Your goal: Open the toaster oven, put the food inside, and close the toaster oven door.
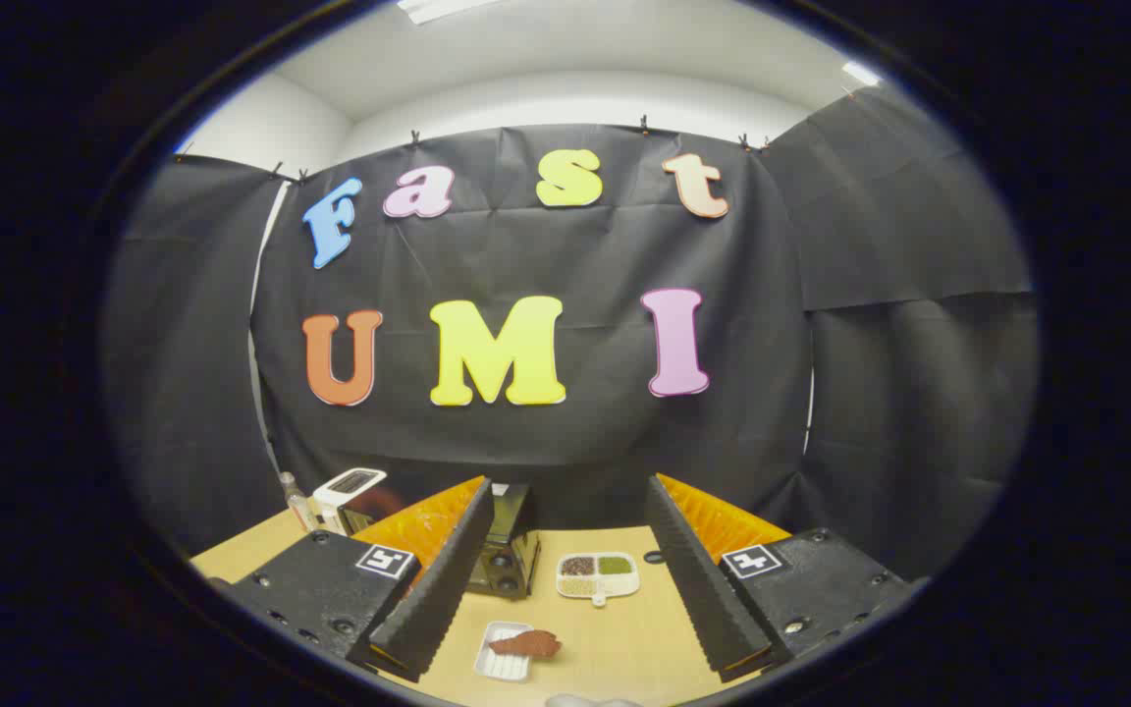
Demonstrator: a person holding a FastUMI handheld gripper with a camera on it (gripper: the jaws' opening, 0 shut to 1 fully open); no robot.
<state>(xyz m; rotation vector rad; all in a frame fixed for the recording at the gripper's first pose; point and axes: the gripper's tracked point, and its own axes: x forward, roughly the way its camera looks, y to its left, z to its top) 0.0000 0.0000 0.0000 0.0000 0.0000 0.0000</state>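
I see my tool held above the desk, its two fingers spread wide apart and gripping nothing, so it is released. Between the fingers the wooden desk top is visible.

The toaster oven stands at the far side of the desk, just beyond the left finger, which hides part of it. It is dark, w/ two round knobs on the side facing me. I cannot tell if its door is open or closed from this angle.

The food, a reddish-brown piece, lies on a small white tray on the desk, near the left finger tip and closer to me than the oven. The piece hangs a bit over the tray's right edge.

To the right of the oven, approx. in the middle between the fingers, there is a white divided dish w/ dark, green and pale fillings in separate compartments.

Behind the left finger, at the desk's far left corner, stands a white appliance and a small clear bottle beside it.
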